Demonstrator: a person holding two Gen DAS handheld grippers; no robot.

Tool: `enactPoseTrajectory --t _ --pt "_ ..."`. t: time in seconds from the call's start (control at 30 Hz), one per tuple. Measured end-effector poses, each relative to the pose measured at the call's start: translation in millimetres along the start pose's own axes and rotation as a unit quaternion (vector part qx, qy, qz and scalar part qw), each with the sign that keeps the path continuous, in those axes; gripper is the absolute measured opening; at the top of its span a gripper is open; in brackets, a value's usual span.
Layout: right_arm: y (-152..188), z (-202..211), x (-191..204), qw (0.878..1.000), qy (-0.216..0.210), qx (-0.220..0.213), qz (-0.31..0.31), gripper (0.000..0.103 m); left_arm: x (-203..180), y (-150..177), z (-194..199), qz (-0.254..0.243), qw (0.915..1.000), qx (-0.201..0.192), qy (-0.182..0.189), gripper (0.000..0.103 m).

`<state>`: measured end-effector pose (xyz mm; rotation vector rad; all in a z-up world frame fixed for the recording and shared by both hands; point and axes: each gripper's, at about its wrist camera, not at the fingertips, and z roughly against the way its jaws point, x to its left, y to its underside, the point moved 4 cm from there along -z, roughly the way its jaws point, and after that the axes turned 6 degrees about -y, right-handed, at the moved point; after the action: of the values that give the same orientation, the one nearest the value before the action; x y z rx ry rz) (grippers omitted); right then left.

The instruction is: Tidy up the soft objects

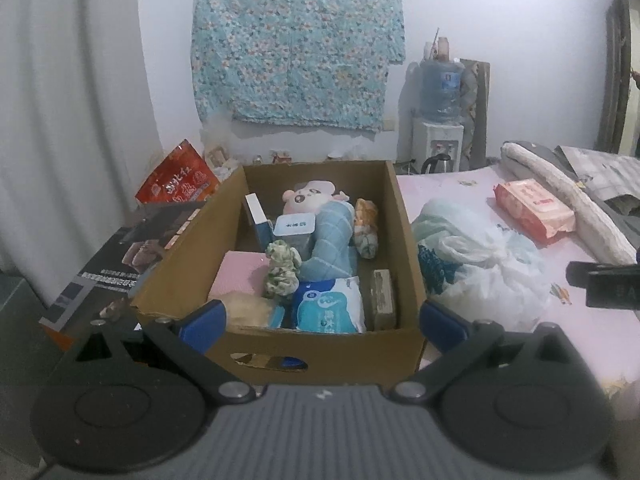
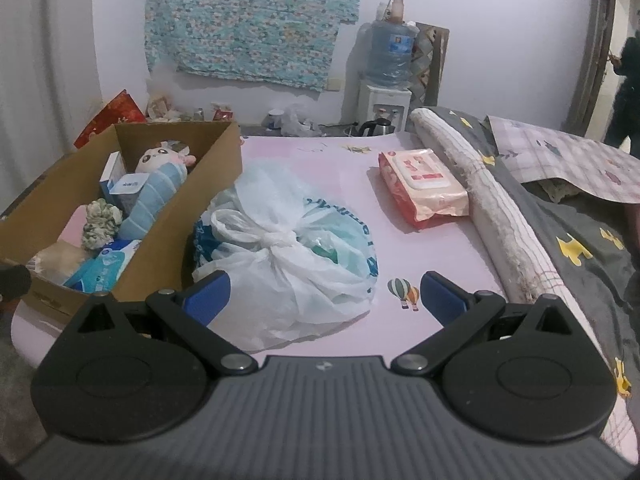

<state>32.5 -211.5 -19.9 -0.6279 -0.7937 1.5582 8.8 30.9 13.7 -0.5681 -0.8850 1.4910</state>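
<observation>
Two grippers (image 1: pixel 323 322) (image 2: pixel 324 296) spread empty, box (image 1: pixel 404 240) of soft toys, labels unreadable

A brown cardboard box (image 1: pixel 400 216) at frame centre stands open, holding a pink-faced plush toy (image 1: pixel 320 224) lying lengthwise, a green floral scrunchie (image 1: pixel 280 270) and a blue tissue pack (image 1: pixel 330 306), while a knotted white plastic bag (image 2: pixel 292 248) lies touching its right wall.

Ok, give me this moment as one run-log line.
left gripper: open, empty, facing cardboard box | right gripper: open, empty, over tied plastic bag | wipes pack: on bed, outside box
</observation>
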Motion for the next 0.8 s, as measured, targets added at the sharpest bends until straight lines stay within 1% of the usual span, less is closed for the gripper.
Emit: enactPoseTrajectory --t 0.17,0.33,0.43,0.6,0.8 --pt "3.6 -3.2 7.7 1.000 -0.014 0.019 0.003 0.102 5.5 1.3 -9.0 0.023 0.9990 0.038 0.003 0.103" --pt "11.9 -7.6 12.1 0.999 -0.030 0.045 -0.005 0.102 13.2 4.9 -14.5 0.041 0.9978 0.051 -0.008 0.103" --pt "17.4 -10.5 15.2 0.997 -0.043 0.059 -0.008 0.102 11.6 6.8 -14.8 0.031 0.9979 0.055 -0.016 0.103" --pt "23.3 -16.6 16.7 0.996 -0.042 0.073 -0.009 0.102 7.1 10.8 -19.7 0.016 0.9971 0.071 -0.022 0.103" --pt "24.9 -19.4 11.4 0.996 -0.036 0.077 -0.013 0.102 0.8 12.7 -24.6 0.002 0.9964 0.082 -0.021 0.103"
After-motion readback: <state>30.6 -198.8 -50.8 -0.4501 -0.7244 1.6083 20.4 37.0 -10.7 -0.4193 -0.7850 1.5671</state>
